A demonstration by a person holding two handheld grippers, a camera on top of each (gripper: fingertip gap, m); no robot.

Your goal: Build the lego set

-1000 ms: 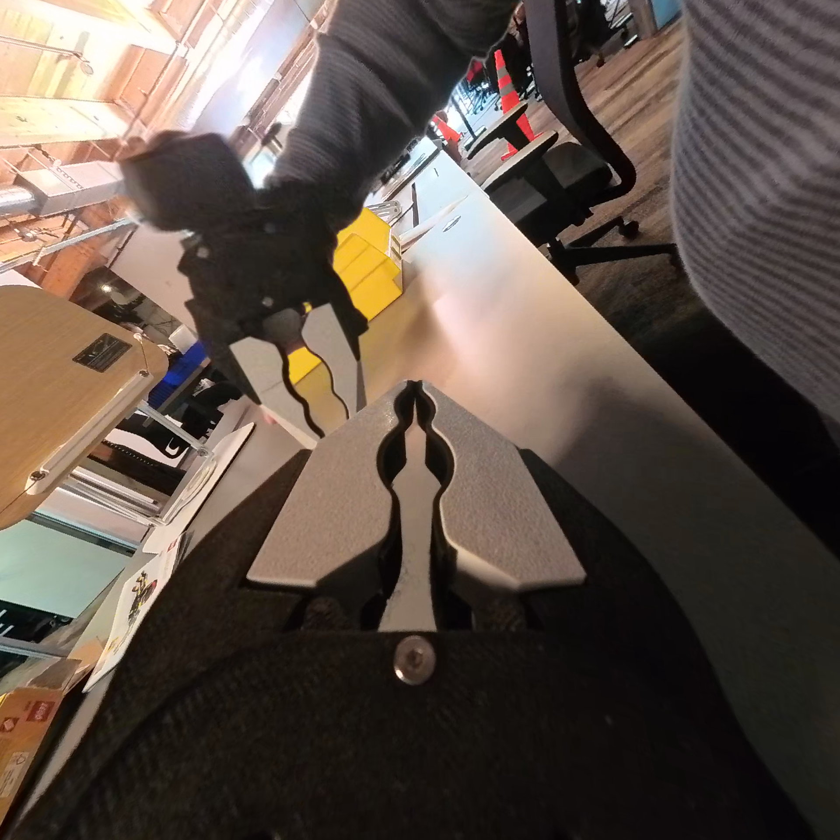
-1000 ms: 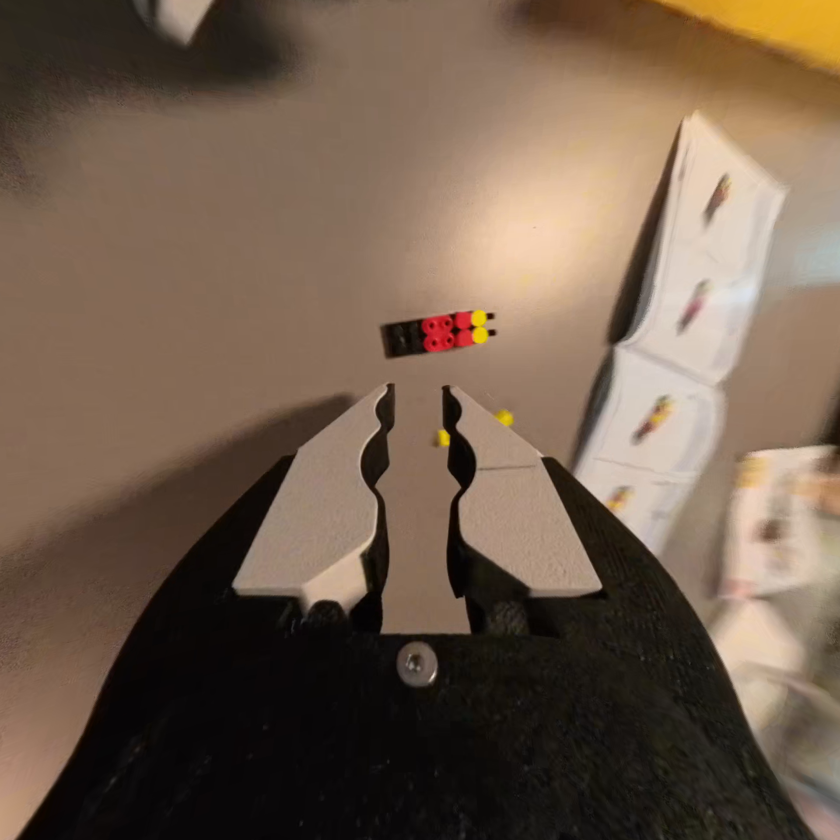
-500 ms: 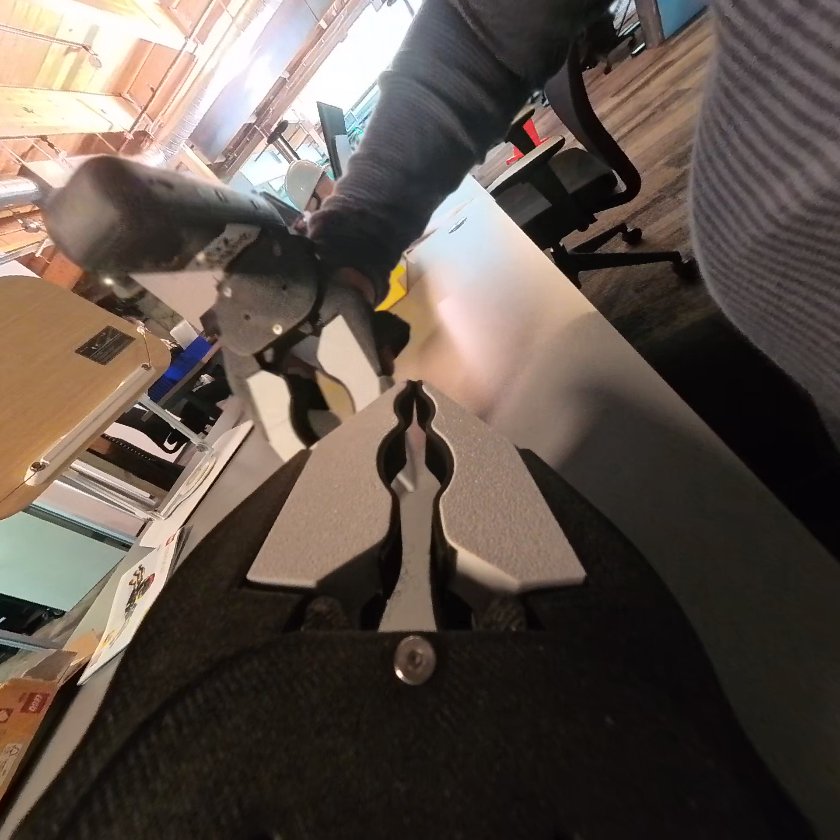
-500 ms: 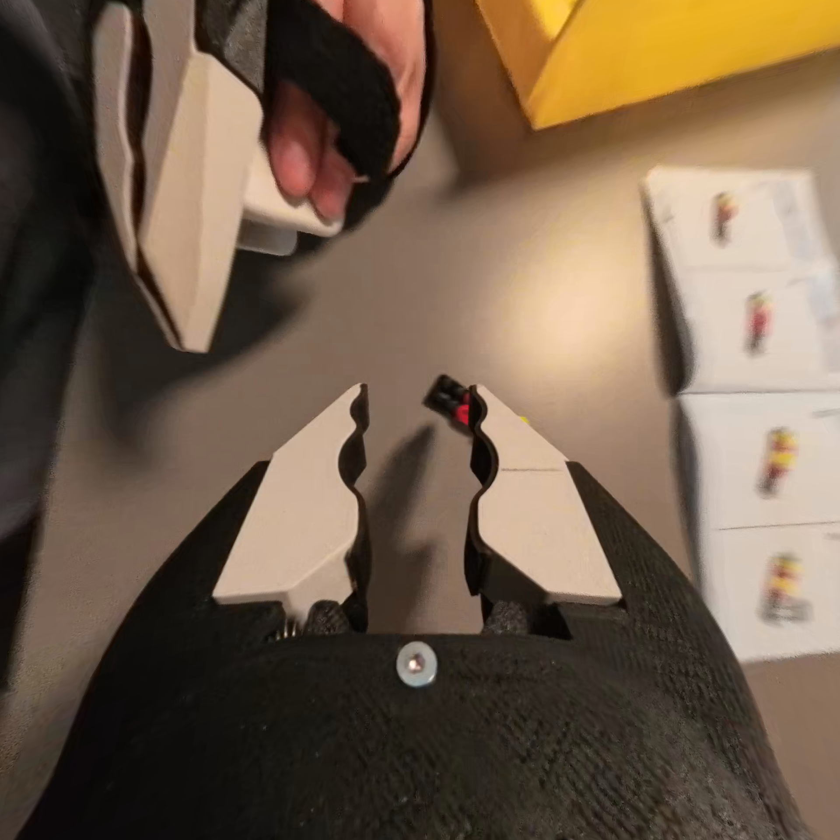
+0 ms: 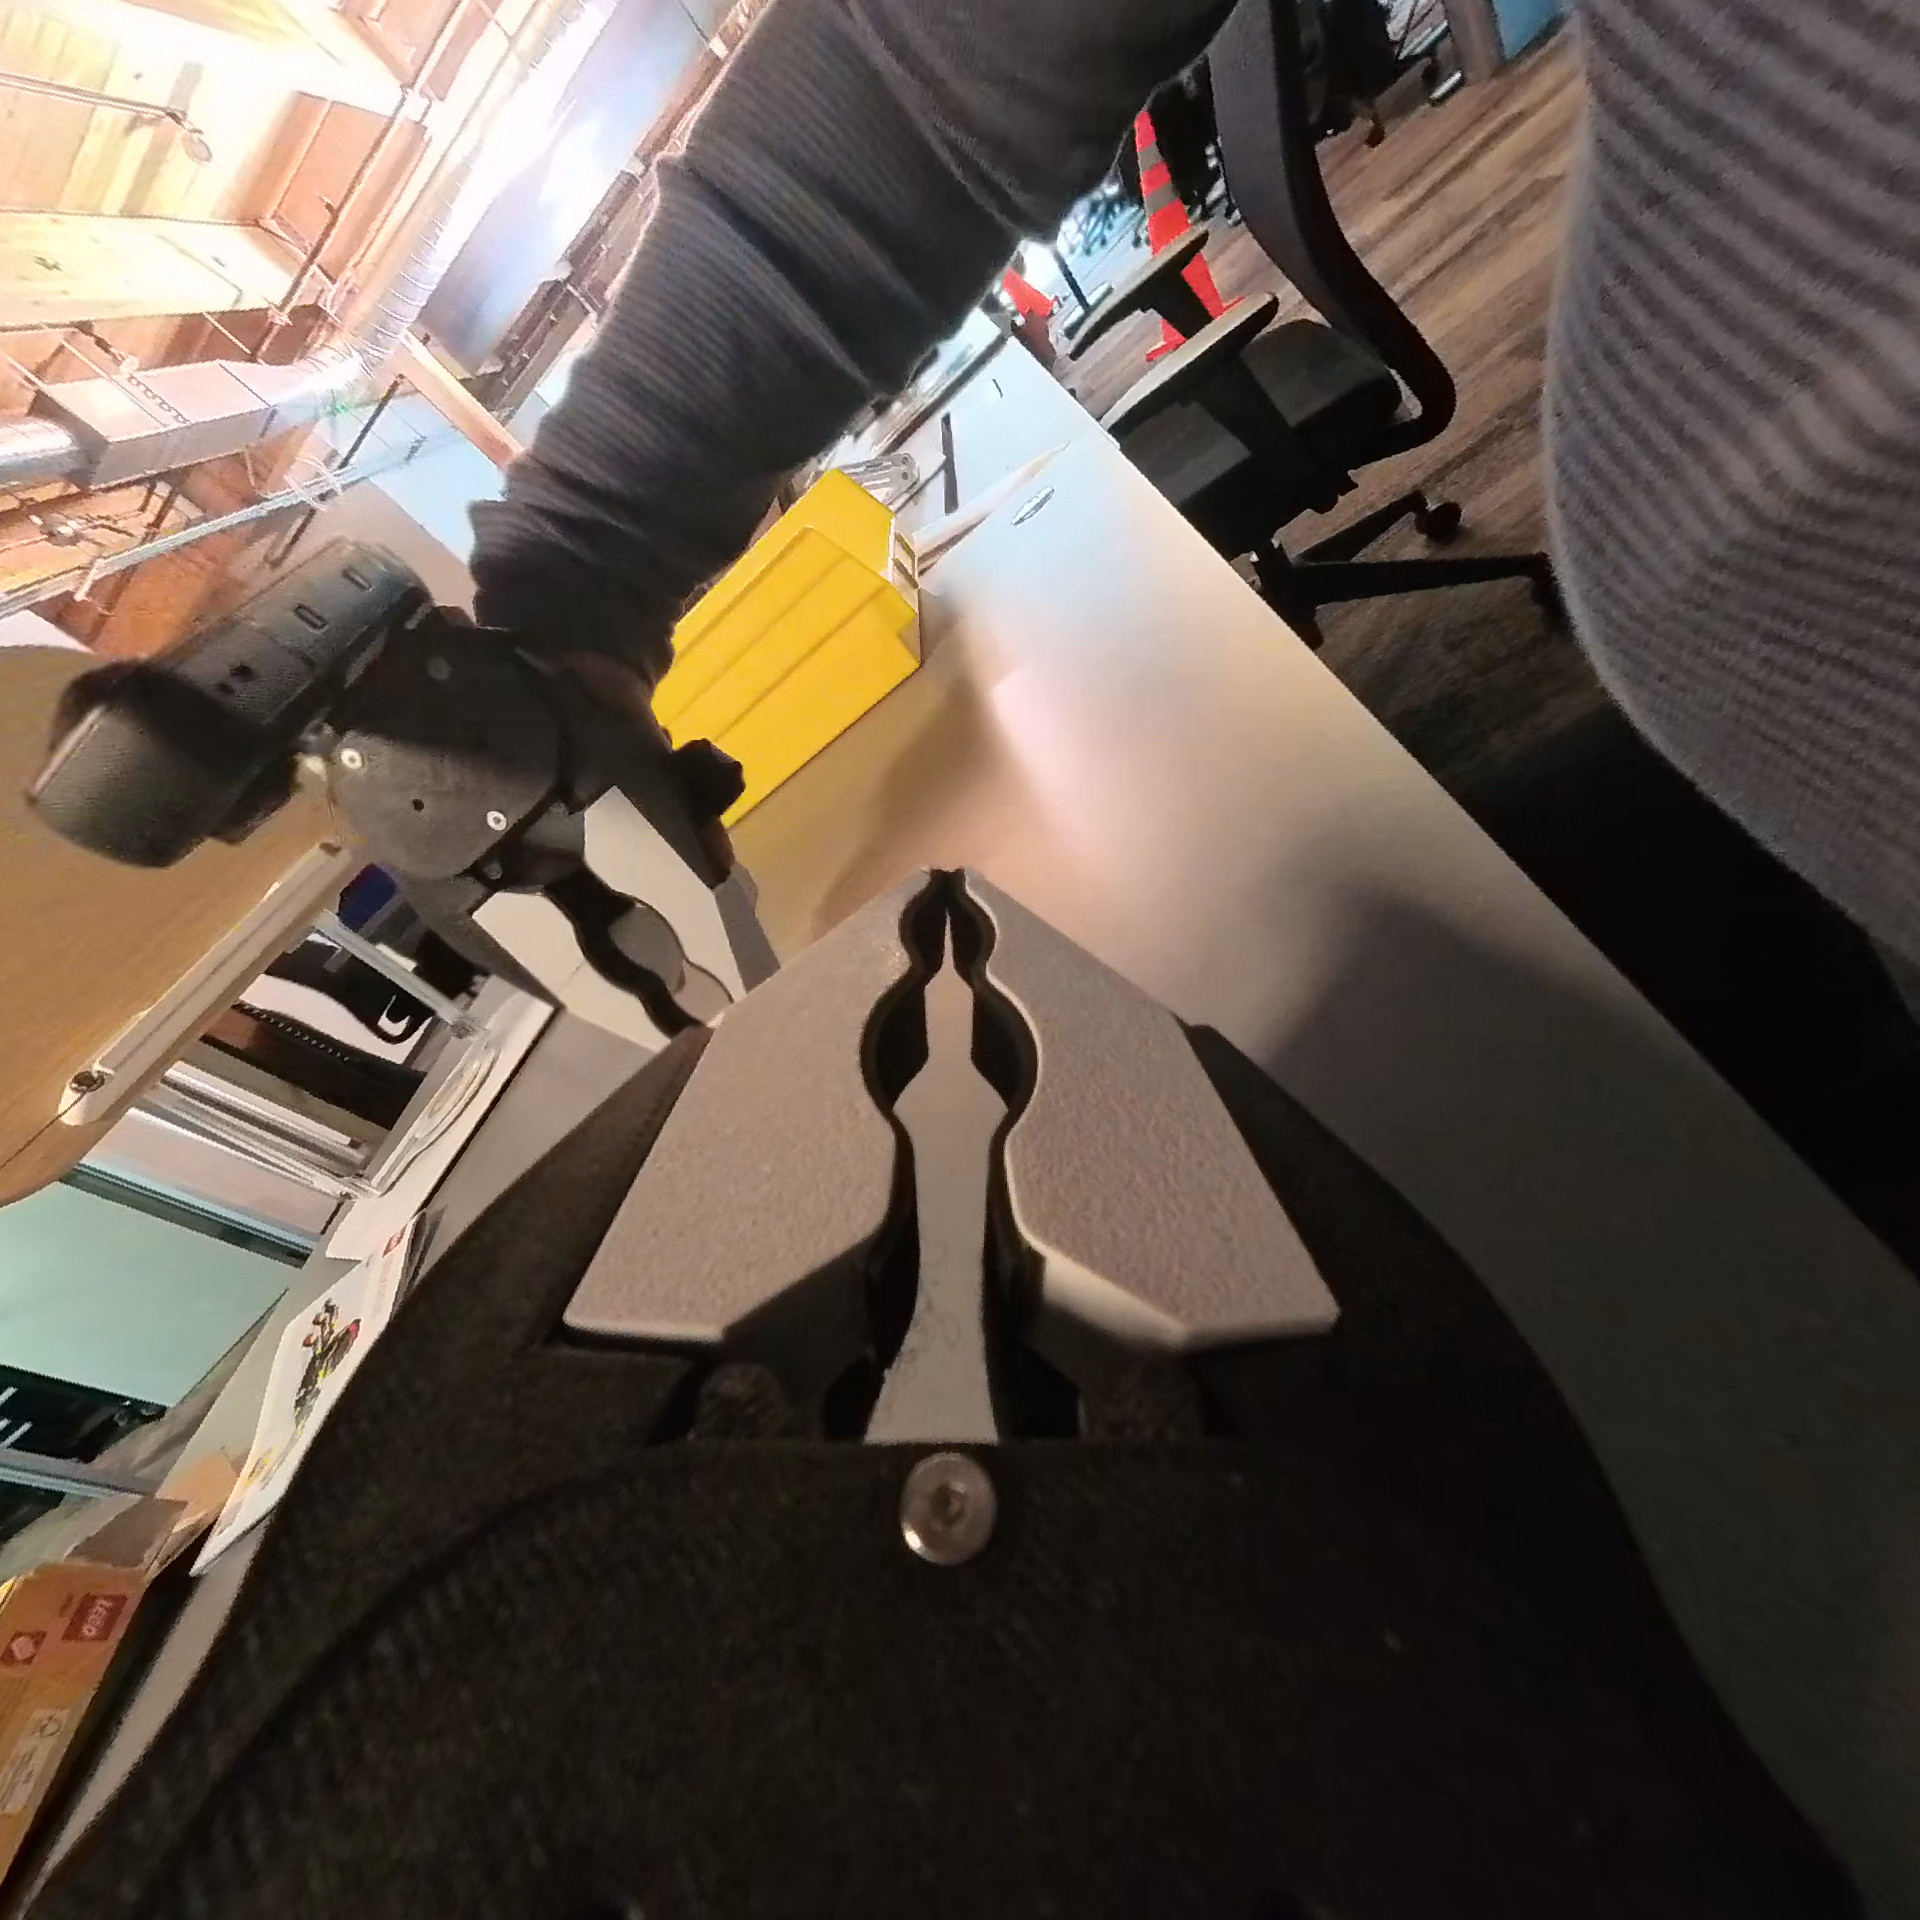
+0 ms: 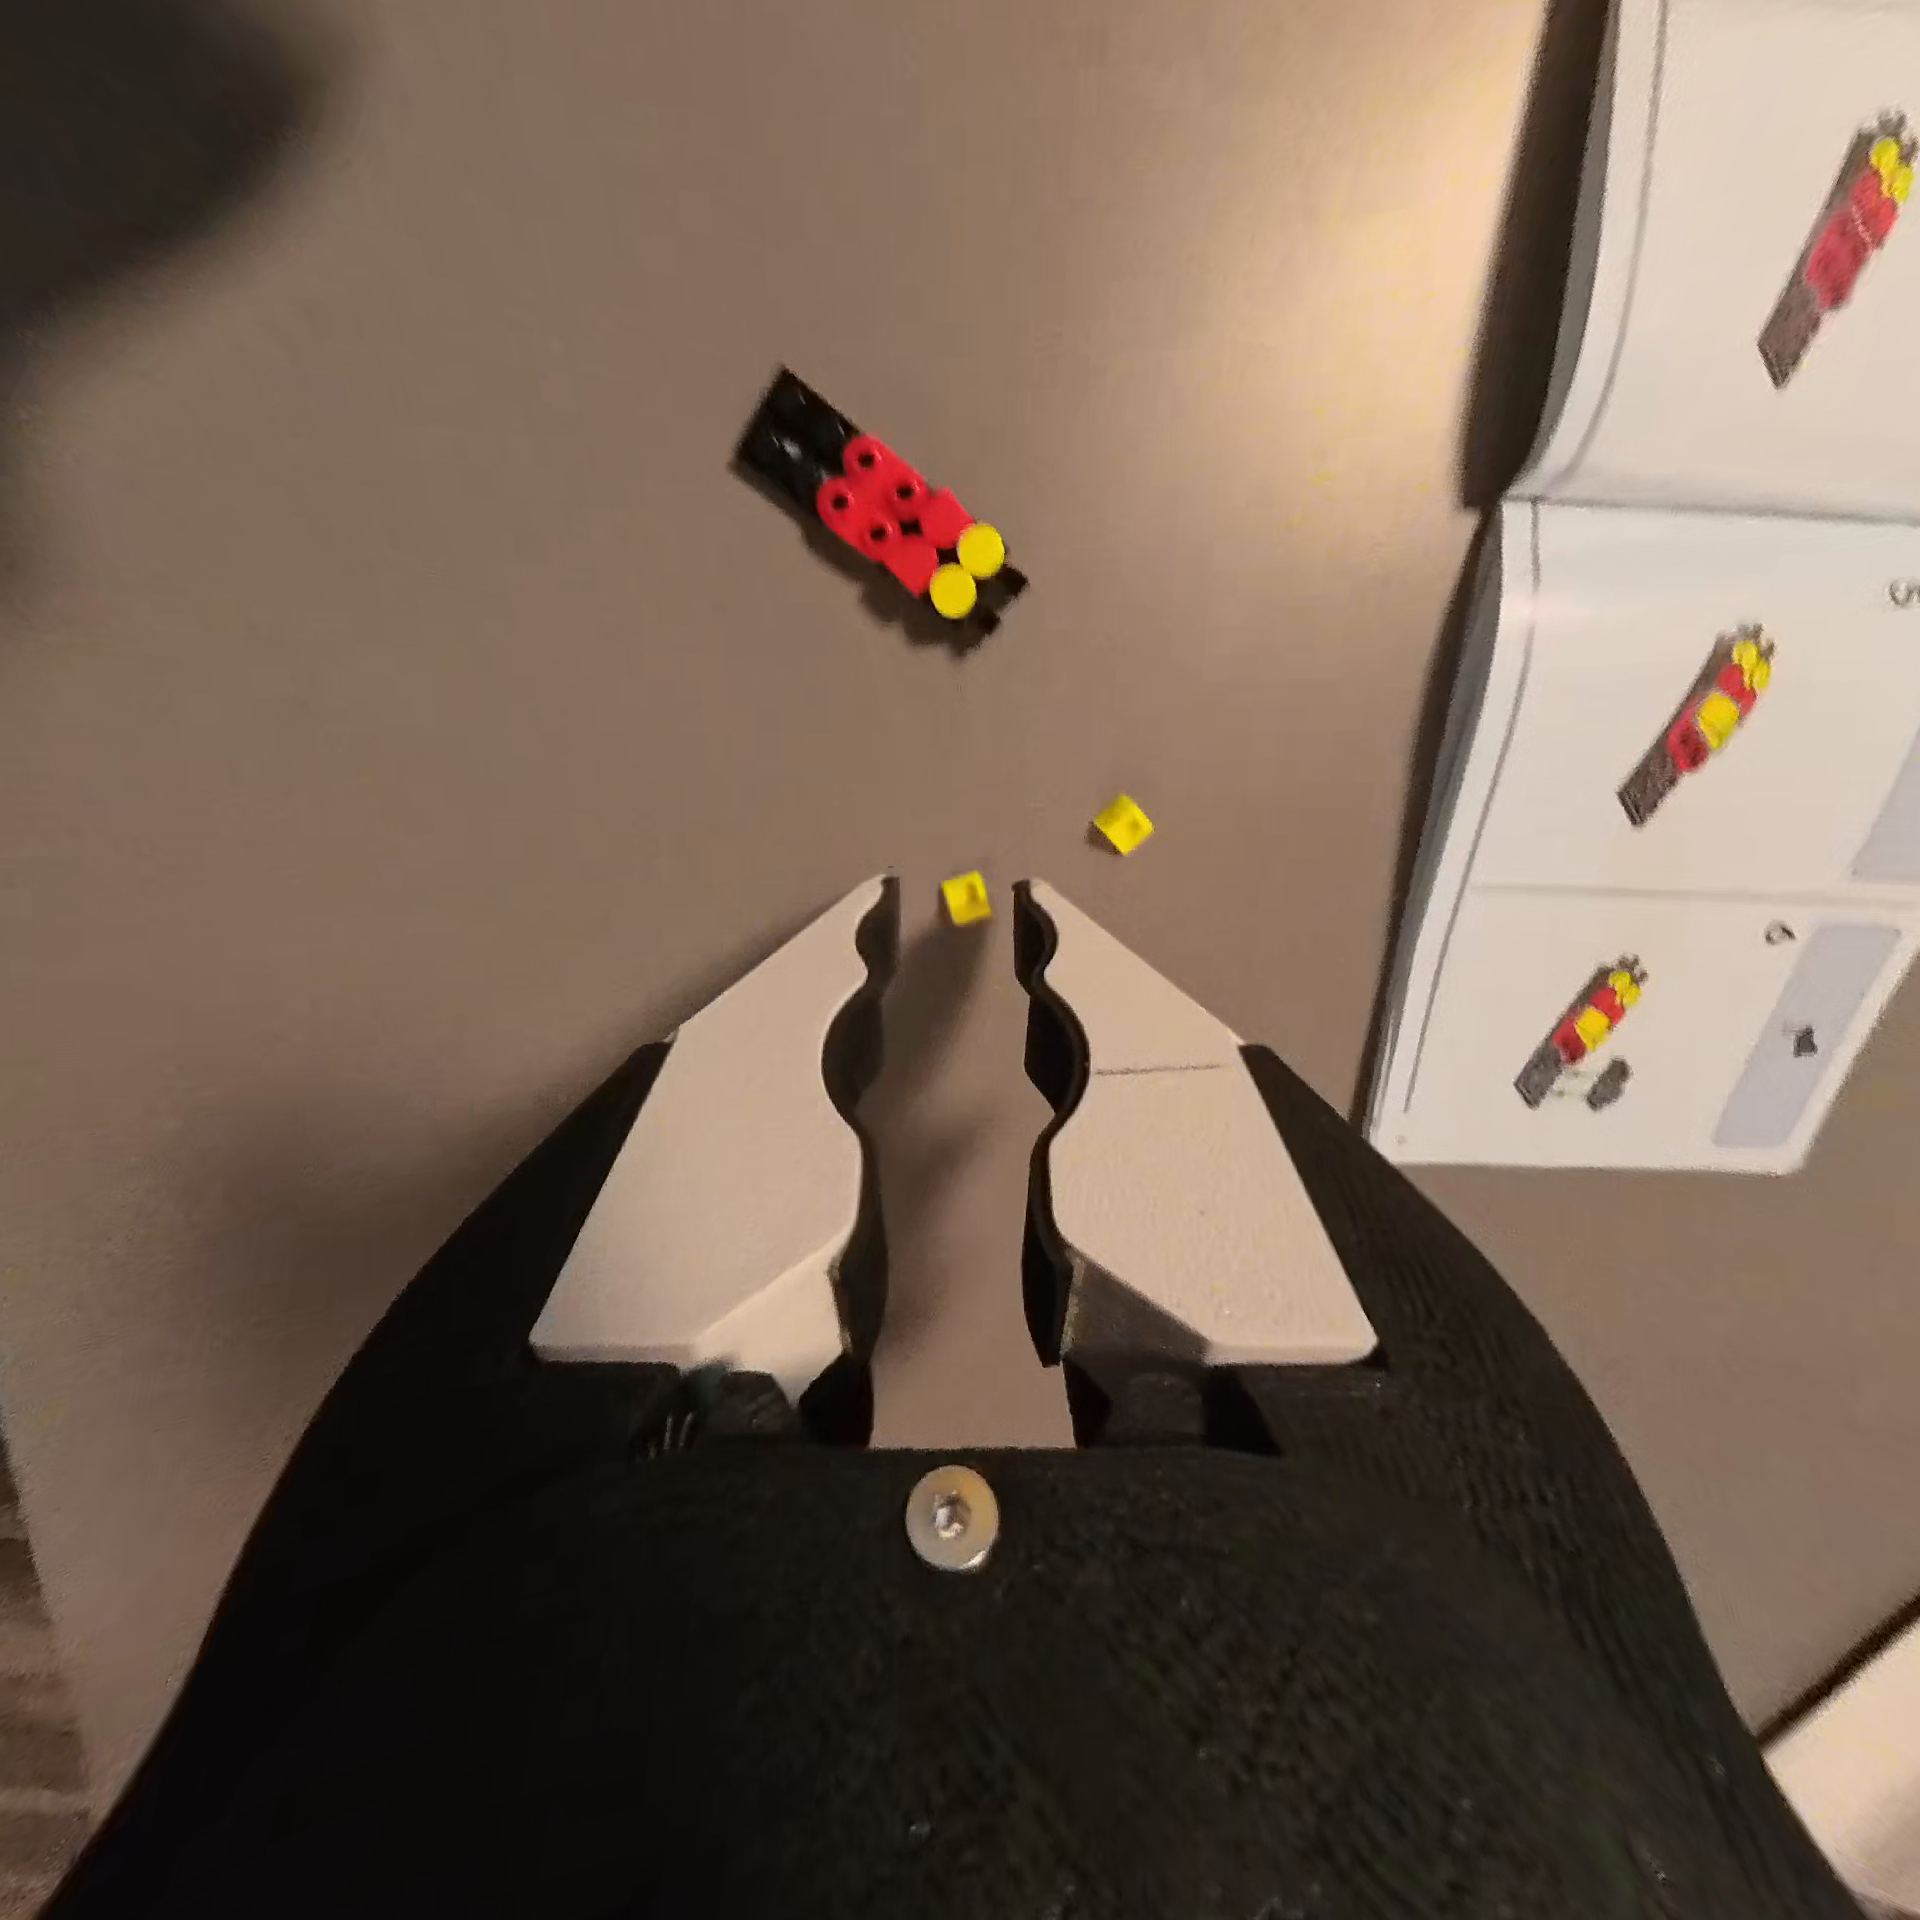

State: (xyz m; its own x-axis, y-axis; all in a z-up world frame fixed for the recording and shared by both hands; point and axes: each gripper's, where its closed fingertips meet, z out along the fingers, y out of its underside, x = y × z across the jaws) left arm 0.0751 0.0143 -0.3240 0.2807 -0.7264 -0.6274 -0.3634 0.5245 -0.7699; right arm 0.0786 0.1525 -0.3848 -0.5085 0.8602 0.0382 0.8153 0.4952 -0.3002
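The right wrist view looks down on the table. A small build (image 6: 883, 509) lies there: a black plate with red bricks and two yellow round studs. My right gripper (image 6: 956, 888) is open, and a small loose yellow brick (image 6: 964, 897) lies on the table between its fingertips. A second loose yellow brick (image 6: 1122, 824) lies just to the right. My left gripper (image 5: 948, 883) is shut with nothing visible in it, held low over the table. The right gripper (image 5: 707, 987) also shows in the left wrist view, tips pointing down at the table.
An open instruction booklet (image 6: 1662, 727) lies to the right of the bricks. Yellow boxes (image 5: 800, 665) stand farther back on the table (image 5: 1299, 935). A cardboard box (image 5: 62, 1662) is at the near left. An office chair (image 5: 1320, 395) and a person's striped torso are beyond the table's edge. About 15 cm separates my left fingertips from my right.
The right gripper has pulled back from the build and narrowed its jaws; the small yellow brick now lies between its tips. The left gripper has stayed shut and almost still.
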